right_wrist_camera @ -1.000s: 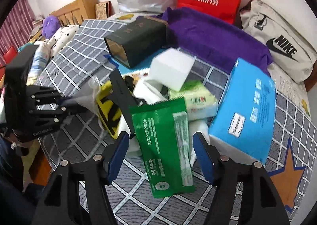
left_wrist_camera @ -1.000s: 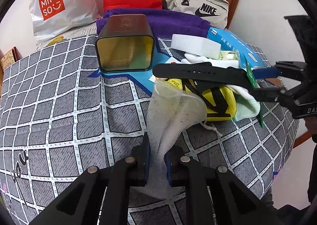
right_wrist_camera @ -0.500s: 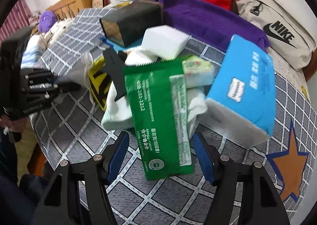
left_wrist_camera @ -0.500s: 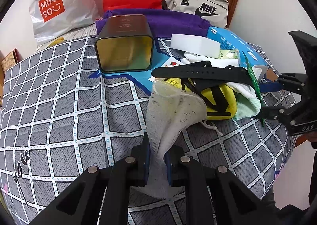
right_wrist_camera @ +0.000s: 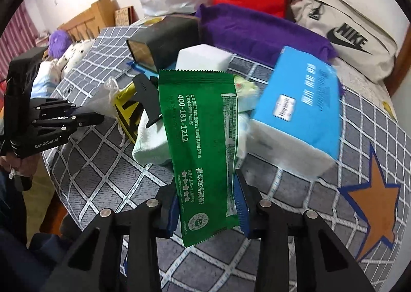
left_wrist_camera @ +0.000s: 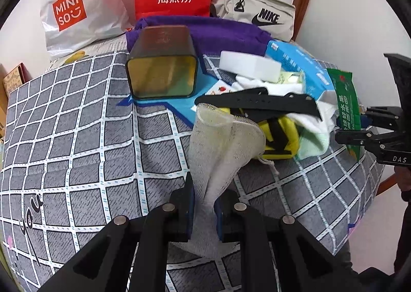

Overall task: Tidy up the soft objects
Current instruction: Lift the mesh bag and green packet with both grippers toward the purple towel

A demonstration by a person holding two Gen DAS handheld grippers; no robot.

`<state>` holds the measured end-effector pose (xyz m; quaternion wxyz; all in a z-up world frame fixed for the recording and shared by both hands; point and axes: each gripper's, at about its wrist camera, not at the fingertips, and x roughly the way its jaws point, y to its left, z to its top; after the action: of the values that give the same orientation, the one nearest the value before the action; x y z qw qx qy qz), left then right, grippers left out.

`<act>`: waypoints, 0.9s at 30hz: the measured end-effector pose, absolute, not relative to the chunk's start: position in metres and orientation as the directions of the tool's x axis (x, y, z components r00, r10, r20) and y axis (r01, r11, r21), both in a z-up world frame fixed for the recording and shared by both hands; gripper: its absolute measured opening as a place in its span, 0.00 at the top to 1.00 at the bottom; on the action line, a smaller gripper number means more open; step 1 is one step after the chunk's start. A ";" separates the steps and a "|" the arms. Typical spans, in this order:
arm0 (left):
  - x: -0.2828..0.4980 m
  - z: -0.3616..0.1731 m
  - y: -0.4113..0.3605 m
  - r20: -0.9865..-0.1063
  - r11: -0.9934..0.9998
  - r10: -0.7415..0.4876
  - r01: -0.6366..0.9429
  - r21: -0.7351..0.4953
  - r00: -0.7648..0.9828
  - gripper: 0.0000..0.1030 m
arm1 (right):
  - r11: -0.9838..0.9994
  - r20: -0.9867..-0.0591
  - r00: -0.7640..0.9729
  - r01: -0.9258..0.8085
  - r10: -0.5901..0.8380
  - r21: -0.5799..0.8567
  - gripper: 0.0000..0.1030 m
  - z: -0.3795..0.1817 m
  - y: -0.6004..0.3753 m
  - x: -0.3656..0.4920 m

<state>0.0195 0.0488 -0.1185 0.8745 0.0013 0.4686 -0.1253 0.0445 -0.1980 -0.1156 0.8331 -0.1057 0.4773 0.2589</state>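
On the checked bed (left_wrist_camera: 77,138), a mesh bag (left_wrist_camera: 221,148) is pinched by the left gripper (left_wrist_camera: 204,211); the right gripper (right_wrist_camera: 208,208) is closing on a green packet (right_wrist_camera: 203,138), probably to be bagged next.

Glossy green plastic packet (right_wrist_camera: 205,148); coarse mesh pouch (left_wrist_camera: 221,148)

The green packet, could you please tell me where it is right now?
In the right wrist view, the green packet sits between the closing right gripper, in front of the white cloth and blue tissue pack.
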 end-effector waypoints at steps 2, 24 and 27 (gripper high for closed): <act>0.018 -0.113 0.051 -0.813 0.969 -0.221 0.219 -0.118 0.539 0.87 | 0.854 -0.845 0.422 -0.515 0.327 0.074 0.64 -0.111 -0.203 0.043; 0.043 -0.048 0.061 -0.745 0.970 -0.240 0.186 -0.157 0.622 0.87 | 0.911 -0.798 0.534 -0.411 0.280 0.045 0.64 -0.060 -0.222 0.066; 0.057 -0.042 0.056 -0.747 0.976 -0.214 0.176 -0.131 0.630 0.87 | 0.921 -0.791 0.545 -0.385 0.278 0.059 0.64 -0.053 -0.224 0.079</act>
<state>0.0565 0.0564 -0.0420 0.9025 -0.0227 0.4163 -0.1082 0.0794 -0.2237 -0.0534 0.8767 -0.0609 0.4380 0.1891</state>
